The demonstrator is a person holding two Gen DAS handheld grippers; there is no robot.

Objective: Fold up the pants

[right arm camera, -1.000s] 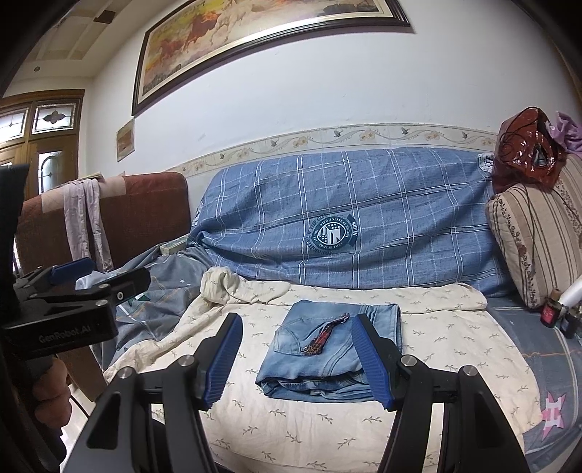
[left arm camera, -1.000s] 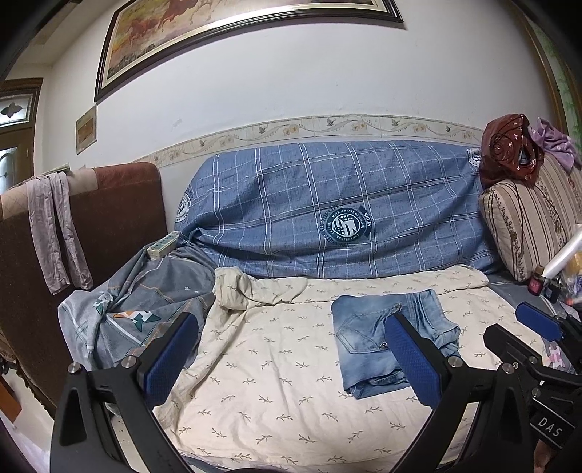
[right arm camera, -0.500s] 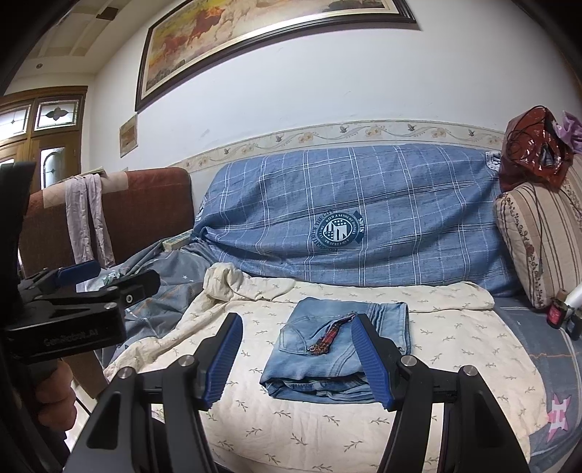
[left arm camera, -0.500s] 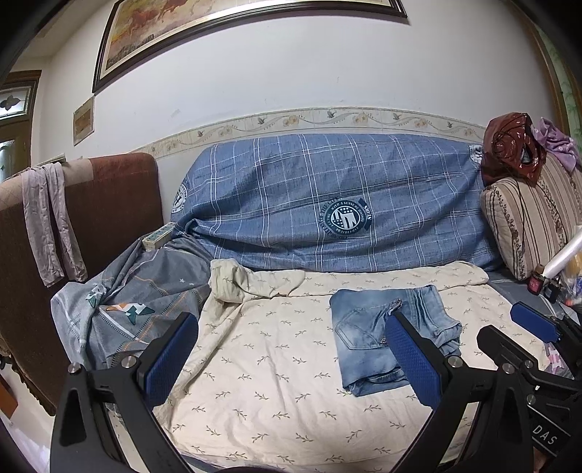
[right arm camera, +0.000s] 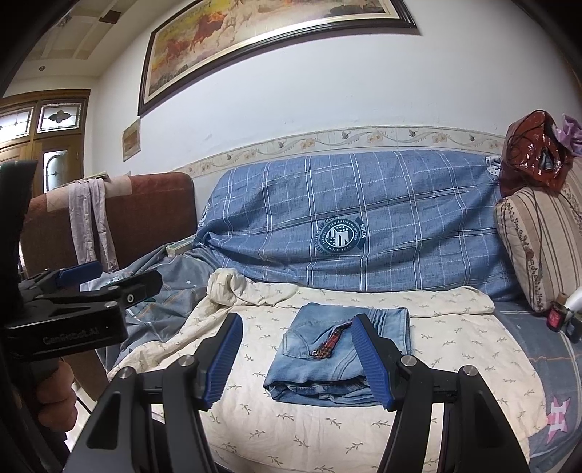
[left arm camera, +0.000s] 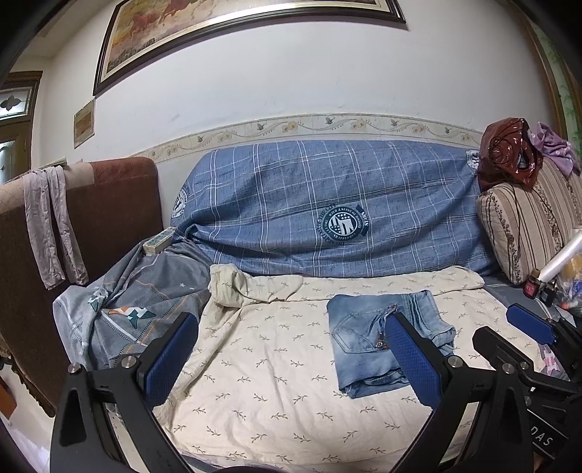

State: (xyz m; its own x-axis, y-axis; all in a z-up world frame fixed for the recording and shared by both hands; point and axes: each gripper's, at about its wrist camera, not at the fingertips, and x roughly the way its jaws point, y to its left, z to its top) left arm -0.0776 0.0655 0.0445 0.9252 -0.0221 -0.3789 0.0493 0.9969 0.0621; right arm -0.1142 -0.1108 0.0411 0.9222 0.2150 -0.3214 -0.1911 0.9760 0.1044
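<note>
On the leaf-print cream sheet (right arm camera: 327, 429) lie folded, faded denim pants (right arm camera: 338, 349); both tools' ribbed blue jaws gape, empty.

A lived-in home sitting room. Sofa (right arm camera: 527, 364) draped with a blue checked sheet (right arm camera: 363, 203) and a cream leaf-print cover (right arm camera: 327, 418); striped cushion (right arm camera: 538, 233) at one end, brown armchair (right arm camera: 145, 207) with a garment slung over it at the other. Framed horse painting (right arm camera: 276, 32) on a white wall above a floral border strip (right arm camera: 327, 140). Wooden door with patterned glass panes (right arm camera: 54, 116) off to the side.
</note>
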